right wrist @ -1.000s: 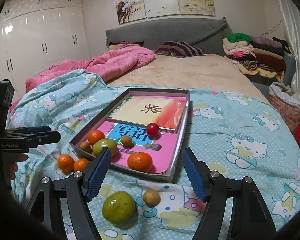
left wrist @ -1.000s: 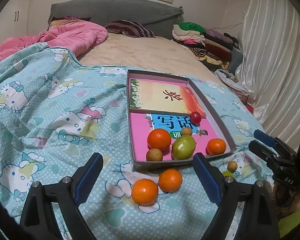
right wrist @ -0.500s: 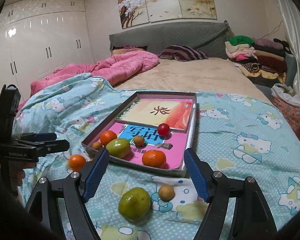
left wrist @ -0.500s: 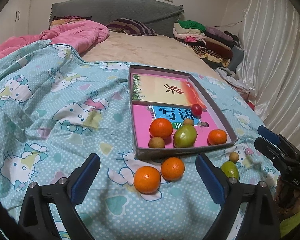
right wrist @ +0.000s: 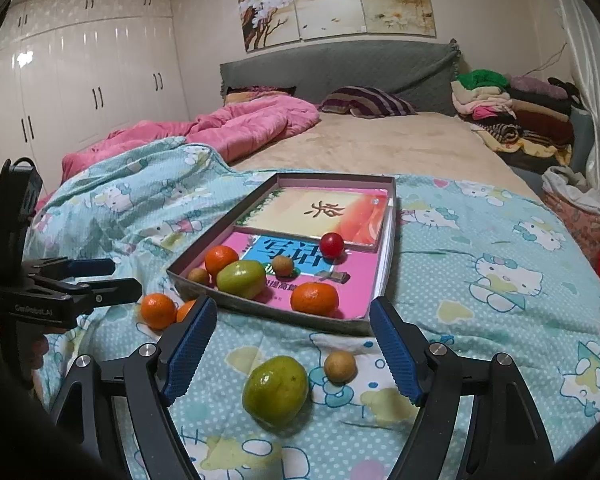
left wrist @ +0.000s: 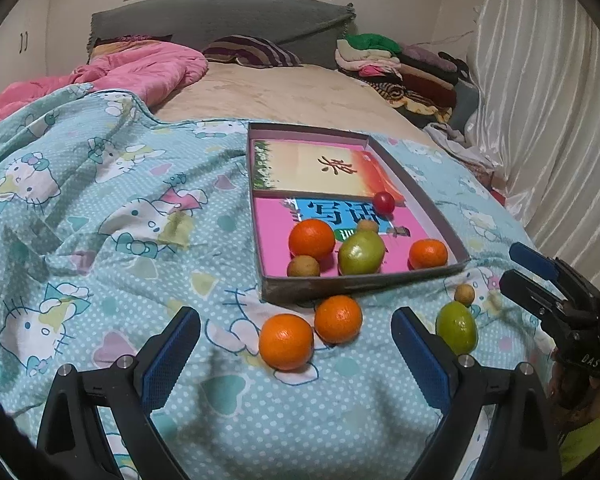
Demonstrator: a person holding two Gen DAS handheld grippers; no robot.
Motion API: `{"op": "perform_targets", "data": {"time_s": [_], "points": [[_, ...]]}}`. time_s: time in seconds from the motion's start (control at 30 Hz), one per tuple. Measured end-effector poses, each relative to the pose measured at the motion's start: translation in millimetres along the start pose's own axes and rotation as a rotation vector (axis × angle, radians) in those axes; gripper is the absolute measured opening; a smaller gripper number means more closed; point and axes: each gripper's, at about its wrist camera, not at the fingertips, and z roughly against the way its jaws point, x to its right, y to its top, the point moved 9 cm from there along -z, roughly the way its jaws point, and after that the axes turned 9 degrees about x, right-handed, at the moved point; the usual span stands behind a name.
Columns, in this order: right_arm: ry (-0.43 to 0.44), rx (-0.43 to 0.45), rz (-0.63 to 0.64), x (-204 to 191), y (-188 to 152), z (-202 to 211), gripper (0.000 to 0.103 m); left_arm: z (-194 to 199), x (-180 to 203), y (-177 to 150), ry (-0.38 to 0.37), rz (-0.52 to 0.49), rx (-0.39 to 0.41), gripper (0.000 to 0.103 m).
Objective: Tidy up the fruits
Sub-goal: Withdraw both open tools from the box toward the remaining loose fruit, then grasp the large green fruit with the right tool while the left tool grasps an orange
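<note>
A shallow box (left wrist: 364,283) (right wrist: 260,306) on the bed holds two oranges, a green fruit (left wrist: 361,253), two small brown fruits and a red cherry tomato (left wrist: 383,202). In front of it on the blanket lie two oranges (left wrist: 286,341) (left wrist: 338,319), a green fruit (right wrist: 276,391) (left wrist: 457,327) and a small brown fruit (right wrist: 339,366). My left gripper (left wrist: 296,344) is open and empty, with the two loose oranges between its fingers. My right gripper (right wrist: 292,340) is open and empty, just behind the loose green fruit and brown fruit.
The Hello Kitty blanket (left wrist: 100,220) covers the near bed. A pink quilt (right wrist: 240,124) and a striped pillow (right wrist: 364,100) lie at the back. Folded clothes (right wrist: 512,112) are stacked at the back right. Curtains (left wrist: 548,120) hang on the right.
Both grippers have pulled back and up a little from the box, so the loose fruits sit further ahead of the fingers. Both stay open. No fruit has moved.
</note>
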Motion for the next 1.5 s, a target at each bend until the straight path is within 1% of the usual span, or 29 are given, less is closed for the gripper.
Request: {"op": "perform_targets", "data": {"time_s": [0.13, 0.8, 1.1, 1.27, 1.5], "points": [[0.002, -0.014, -0.002, -1.6, -6.3, -0.1, 0.08, -0.3, 2.7, -4.8, 0.003, -0.023, -0.005, 0.097], [0.007, -0.103, 0.02, -12.3, -38.1, -6.8, 0.08, -2.1, 7.2, -26.2, -0.025, -0.043, -0.061, 0.097], [-0.017, -0.149, 0.029, -12.3, -50.4, -12.8, 0.08, -3.7, -1.5, -35.5, 0.0, -0.073, -0.085, 0.097], [-0.029, -0.177, 0.029, -10.2, -56.9, -18.5, 0.08, -6.1, -6.5, -38.5, 0.0, -0.059, -0.082, 0.097], [-0.045, -0.215, 0.039, -8.8, -66.3, -26.4, 0.08, -12.6, -9.7, -44.4, -0.008, -0.042, -0.098, 0.096]]}}
